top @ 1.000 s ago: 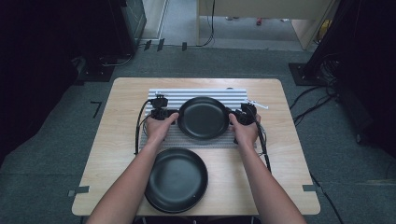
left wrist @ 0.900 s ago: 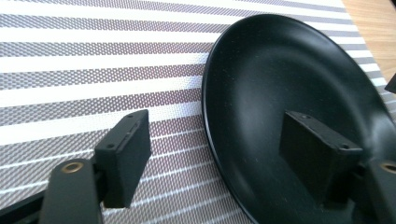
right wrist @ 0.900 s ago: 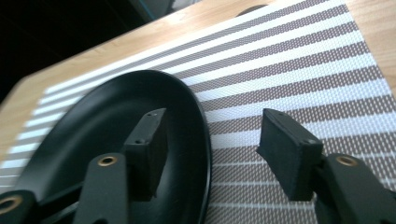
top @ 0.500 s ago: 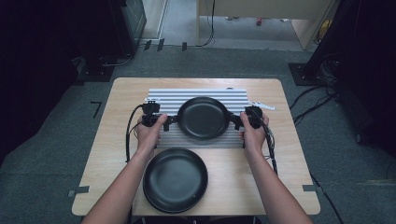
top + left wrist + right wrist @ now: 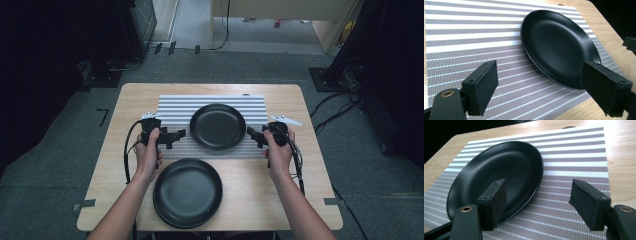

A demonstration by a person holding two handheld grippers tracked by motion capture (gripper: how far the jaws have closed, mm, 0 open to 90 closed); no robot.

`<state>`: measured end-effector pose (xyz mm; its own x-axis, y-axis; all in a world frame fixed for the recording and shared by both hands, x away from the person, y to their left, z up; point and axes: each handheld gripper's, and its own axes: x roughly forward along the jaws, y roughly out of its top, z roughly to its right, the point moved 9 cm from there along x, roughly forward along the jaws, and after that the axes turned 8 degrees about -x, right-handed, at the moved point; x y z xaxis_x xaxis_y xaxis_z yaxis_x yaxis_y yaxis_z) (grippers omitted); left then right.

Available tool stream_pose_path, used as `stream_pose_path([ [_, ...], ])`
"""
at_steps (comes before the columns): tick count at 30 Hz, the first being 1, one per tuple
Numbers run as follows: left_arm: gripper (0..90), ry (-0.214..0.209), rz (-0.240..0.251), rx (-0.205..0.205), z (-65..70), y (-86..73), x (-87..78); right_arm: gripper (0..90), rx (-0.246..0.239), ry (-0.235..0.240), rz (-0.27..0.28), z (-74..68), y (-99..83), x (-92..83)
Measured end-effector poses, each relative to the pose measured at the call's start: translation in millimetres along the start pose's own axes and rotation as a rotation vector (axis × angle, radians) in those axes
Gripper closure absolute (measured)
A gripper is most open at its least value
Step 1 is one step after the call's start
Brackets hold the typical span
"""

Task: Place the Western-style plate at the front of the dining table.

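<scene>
Black plate point(image 5: 218, 126) on striped mat point(image 5: 175, 106), both grippers' fingers clear of rim.

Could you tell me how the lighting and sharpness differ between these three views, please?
High view: evenly lit table, dark surroundings, slightly soft. Left gripper view: sharp placemat, soft sheen on the black plate. Right gripper view: overexposed glare at the table's far right corner, near fingers slightly blurred.

Black plate point(image 5: 218, 126), upright, on striped mat point(image 5: 172, 105)
</scene>
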<state>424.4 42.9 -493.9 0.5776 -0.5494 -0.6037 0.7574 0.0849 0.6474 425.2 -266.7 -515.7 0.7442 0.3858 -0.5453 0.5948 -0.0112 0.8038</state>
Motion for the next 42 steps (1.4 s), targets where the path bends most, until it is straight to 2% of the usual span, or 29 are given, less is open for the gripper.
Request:
stream_pose_path([
  [5,14.5,0.004,0.028,0.003,-4.2,-5.6,-14.4,28.2,-0.041,0.001,0.005,-0.7,-5.0,-14.1],
  [11,14.5,0.014,0.035,0.0,-12.1,-16.0,-26.2,28.0,-0.05,-0.004,0.007,3.8,-10.5,-26.1],
  [19,13.9,0.02,0.041,0.004,-21.2,-35.8,-45.2,26.9,-0.088,-0.006,0.009,5.6,-23.7,-48.3],
  [25,13.9,0.026,0.047,0.005,-25.5,-45.2,-55.0,26.4,-0.095,-0.003,0.011,7.1,-30.4,-58.6],
  [33,13.7,0.033,0.057,-0.017,-33.9,-60.4,-70.0,25.9,-0.084,0.002,0.01,13.2,-43.0,-77.4],
  [42,13.7,0.05,0.061,-0.019,-40.7,-79.4,-82.3,25.8,-0.076,-0.027,0.012,27.5,-60.5,-96.5],
])
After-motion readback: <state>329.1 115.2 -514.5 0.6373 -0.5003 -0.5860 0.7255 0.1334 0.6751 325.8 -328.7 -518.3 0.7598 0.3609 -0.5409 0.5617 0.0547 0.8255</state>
